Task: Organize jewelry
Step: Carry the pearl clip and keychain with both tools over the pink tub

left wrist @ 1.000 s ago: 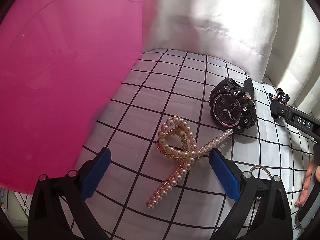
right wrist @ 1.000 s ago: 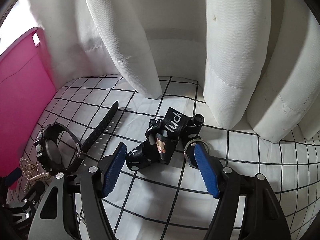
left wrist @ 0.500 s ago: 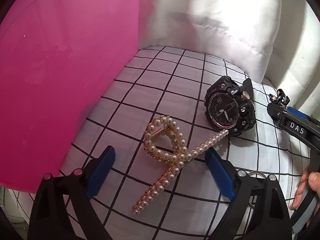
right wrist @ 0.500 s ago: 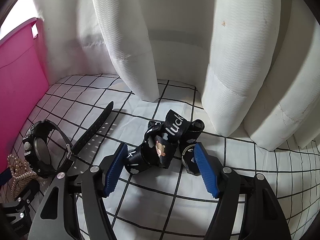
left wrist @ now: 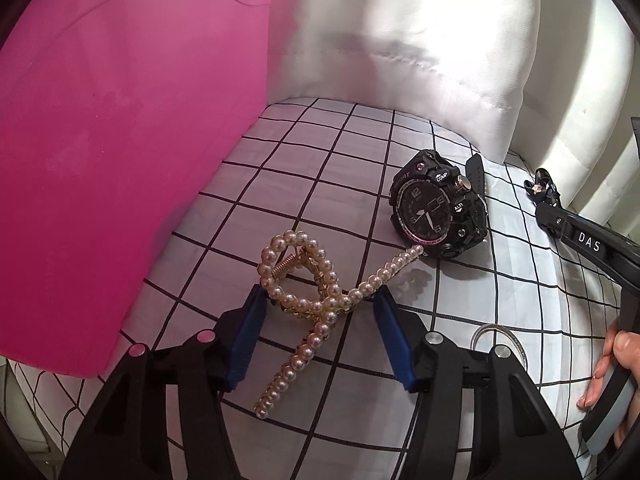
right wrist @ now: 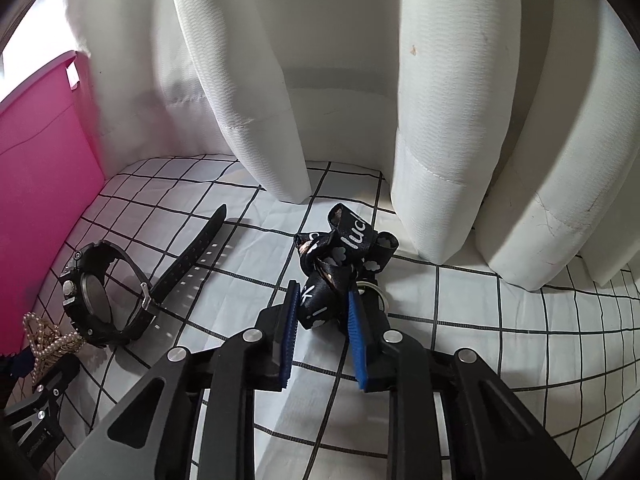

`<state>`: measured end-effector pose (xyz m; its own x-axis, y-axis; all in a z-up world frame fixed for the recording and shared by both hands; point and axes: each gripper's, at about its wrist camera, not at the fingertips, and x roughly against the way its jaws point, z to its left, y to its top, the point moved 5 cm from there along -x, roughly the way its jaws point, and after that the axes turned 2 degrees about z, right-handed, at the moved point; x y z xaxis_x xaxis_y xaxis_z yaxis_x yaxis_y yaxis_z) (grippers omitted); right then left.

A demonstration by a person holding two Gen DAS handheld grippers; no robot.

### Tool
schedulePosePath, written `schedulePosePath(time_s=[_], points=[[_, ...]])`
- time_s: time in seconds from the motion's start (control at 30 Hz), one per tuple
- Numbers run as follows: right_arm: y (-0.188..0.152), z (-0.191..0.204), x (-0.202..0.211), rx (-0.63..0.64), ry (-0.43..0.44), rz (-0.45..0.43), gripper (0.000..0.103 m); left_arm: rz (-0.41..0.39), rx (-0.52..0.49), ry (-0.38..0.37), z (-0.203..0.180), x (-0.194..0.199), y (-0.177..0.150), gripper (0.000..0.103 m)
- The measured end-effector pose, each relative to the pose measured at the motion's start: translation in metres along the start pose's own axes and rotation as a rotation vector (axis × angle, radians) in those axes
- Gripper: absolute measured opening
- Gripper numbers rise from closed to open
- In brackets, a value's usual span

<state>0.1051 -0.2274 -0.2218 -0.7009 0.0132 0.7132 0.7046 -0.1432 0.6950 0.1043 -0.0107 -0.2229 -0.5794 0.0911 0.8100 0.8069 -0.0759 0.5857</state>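
A pearl hair clip [left wrist: 372, 280] lies on the checked cloth [left wrist: 320, 152], and my left gripper [left wrist: 320, 300] straddles its crossing. Its jaws are closing; the blue pads stand right beside the pearls, with a slight gap on the right. A black sports watch [left wrist: 436, 216] lies just beyond the clip. In the right wrist view, my right gripper [right wrist: 322, 304] is shut on a crumpled black lanyard [right wrist: 352, 240] printed "luck", whose metal key ring [right wrist: 380, 292] shows beside the right pad. The watch [right wrist: 92, 300] and clip [right wrist: 52, 340] sit at the lower left there.
A pink box [left wrist: 120, 140] walls off the left side. White curtain folds [right wrist: 248, 80] hang along the back edge of the cloth. A thin silver ring [left wrist: 500, 330] lies behind my left gripper's right finger. A person's hand [left wrist: 608, 368] holds the right gripper's handle.
The left jaws have narrowed around the pearl clip. The right jaws have shut onto the black lanyard, which lay loose between them before.
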Motion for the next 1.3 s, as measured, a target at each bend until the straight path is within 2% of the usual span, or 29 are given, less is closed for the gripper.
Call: schedulePosePath(time_s=[0.33,0.4,0.73,1.0,1.3], points=[[-0.019,0.002,0.043,-0.012,0.057,-0.021,0.022,-0.033,-0.035,-0.006,0.006,0.029,-0.004,0.054],[-0.022,0.003,0.055,-0.011,0.064,-0.022,0.022,-0.038,-0.046,-0.011,0.005,0.039,-0.006,0.049],[-0.024,0.010,0.117,-0.001,0.079,-0.040,0.022,-0.055,-0.077,-0.073,-0.003,0.087,0.000,0.049],[-0.007,0.021,0.175,0.030,0.103,-0.098,0.022,-0.136,-0.096,-0.140,-0.004,0.153,0.030,0.049],[0.034,0.063,0.222,0.100,0.169,-0.198,0.022,-0.265,-0.077,-0.135,0.013,0.213,0.082,0.049]])
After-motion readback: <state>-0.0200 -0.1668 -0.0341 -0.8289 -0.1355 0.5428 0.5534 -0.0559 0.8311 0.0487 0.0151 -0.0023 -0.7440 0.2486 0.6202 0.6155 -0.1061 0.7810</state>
